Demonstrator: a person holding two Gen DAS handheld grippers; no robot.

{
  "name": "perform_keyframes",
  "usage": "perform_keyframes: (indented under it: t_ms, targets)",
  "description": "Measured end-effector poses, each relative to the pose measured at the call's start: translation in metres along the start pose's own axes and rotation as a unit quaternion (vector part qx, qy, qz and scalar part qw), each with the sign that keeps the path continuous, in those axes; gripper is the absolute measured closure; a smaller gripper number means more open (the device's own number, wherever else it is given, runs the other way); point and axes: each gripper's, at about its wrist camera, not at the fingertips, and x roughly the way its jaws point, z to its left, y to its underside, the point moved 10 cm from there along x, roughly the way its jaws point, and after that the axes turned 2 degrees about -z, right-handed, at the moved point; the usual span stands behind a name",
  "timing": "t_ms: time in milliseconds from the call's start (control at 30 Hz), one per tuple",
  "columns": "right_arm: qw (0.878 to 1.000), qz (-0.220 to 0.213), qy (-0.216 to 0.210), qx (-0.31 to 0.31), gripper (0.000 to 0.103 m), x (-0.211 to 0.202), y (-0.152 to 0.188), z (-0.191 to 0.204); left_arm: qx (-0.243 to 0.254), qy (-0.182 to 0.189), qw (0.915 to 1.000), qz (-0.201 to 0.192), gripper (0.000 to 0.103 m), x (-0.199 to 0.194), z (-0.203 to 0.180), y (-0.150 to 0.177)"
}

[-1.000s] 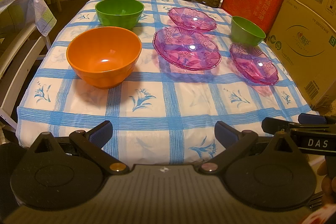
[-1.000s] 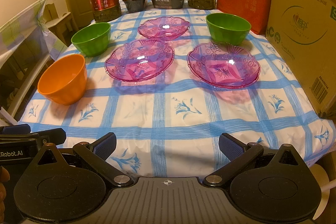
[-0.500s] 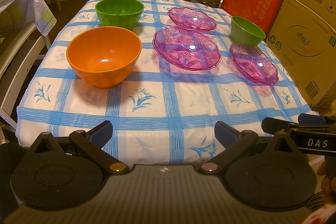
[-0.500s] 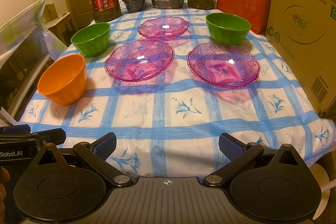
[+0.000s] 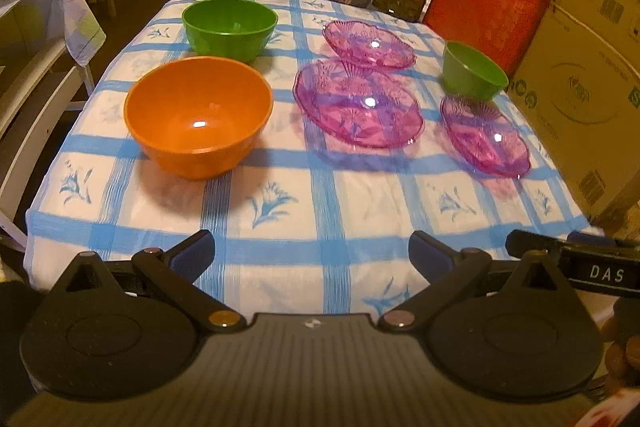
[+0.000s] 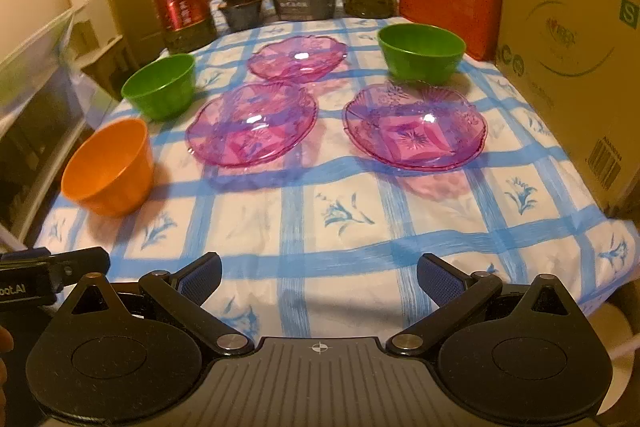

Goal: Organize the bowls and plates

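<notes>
Three empty bowls (image 5: 199, 115), three bare plates (image 6: 416, 131)

table (image 6: 344, 239), blue-checked cloth | near-left orange bowl (image 6: 108, 167) | green bowls (image 6: 160, 85) | three pink plates (image 6: 252, 125) | far: oil bottles (image 6: 182, 7)

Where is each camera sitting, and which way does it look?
Left wrist: on the left gripper, near table edge, facing the orange bowl; own open fingers show.
Right wrist: on the right gripper, further right, facing the near-right pink plate; own open fingers show.
Shared: three pink plates, three bowls, each other's gripper.
</notes>
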Motion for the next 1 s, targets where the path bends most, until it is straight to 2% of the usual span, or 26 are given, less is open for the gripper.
perform_keyframes:
  t_ms: [233,467,500,567,633,700,900,1000]
  targets:
    - [0.999,-0.016,0.005,0.04,0.0,0.014,-0.026,-0.012,0.004,0.034,0.9994,-0.001,0.001,0.022,0.001,-0.043]
    - [0.997,-0.021,-0.002,0.071,0.002,0.047,-0.054,-0.012,0.071,0.052,0.9961,-0.005,0.001,0.064,-0.004,-0.106]
    - [0.997,-0.02,-0.005,0.075,0.011,0.053,-0.058,-0.011,0.079,0.055,0.9953,-0.002,0.001,0.071,-0.002,-0.113]
    - [0.996,-0.014,-0.014,0.085,0.02,0.067,-0.065,-0.008,0.091,0.061,0.994,0.007,0.002,0.09,-0.001,-0.127]
    - [0.995,-0.01,-0.015,0.096,0.024,0.083,-0.071,-0.008,0.108,0.063,0.992,0.019,0.007,0.11,0.0,-0.138]
    - [0.994,-0.002,-0.02,0.106,0.036,0.098,-0.073,-0.007,0.127,0.067,0.989,0.036,0.012,0.131,0.0,-0.148]
    - [0.991,0.016,-0.026,0.128,0.053,0.138,-0.085,-0.008,0.165,0.083,0.9803,0.072,0.02,0.181,0.001,-0.162]
    - [0.99,0.018,-0.031,0.133,0.058,0.154,-0.089,-0.007,0.185,0.085,0.975,0.089,0.031,0.202,-0.001,-0.162]
